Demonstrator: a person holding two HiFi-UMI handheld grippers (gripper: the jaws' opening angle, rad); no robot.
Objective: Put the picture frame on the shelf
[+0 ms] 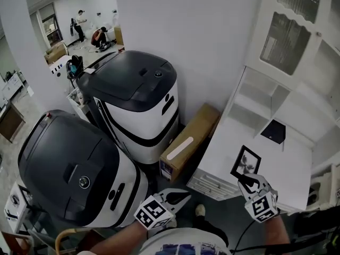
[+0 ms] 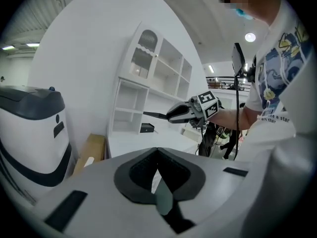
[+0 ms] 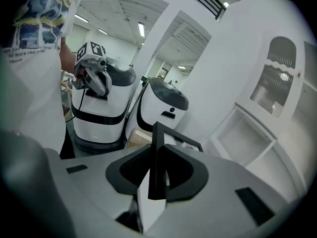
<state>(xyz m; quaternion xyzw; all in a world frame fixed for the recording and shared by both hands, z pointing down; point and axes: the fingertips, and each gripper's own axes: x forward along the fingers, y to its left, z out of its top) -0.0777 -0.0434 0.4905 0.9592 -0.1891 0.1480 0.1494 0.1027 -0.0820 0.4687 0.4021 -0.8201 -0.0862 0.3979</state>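
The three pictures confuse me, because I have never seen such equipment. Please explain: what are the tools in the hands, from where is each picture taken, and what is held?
There is no robot arm here. A person holds a hand tool in each hand, and each tool ends in a two-finger claw. The head view comes from a camera on the person's head, looking steeply down. The left and right gripper views come from a camera riding on each tool, looking along its claw.

The right claw grips a black picture frame by its edge, near the white top of a shelf cabinet. A small dark object lies on that top; I cannot tell what it is. The left claw is closed and empty.

To the left stand a big white and black machine, a second one, and a cardboard box beside the cabinet.
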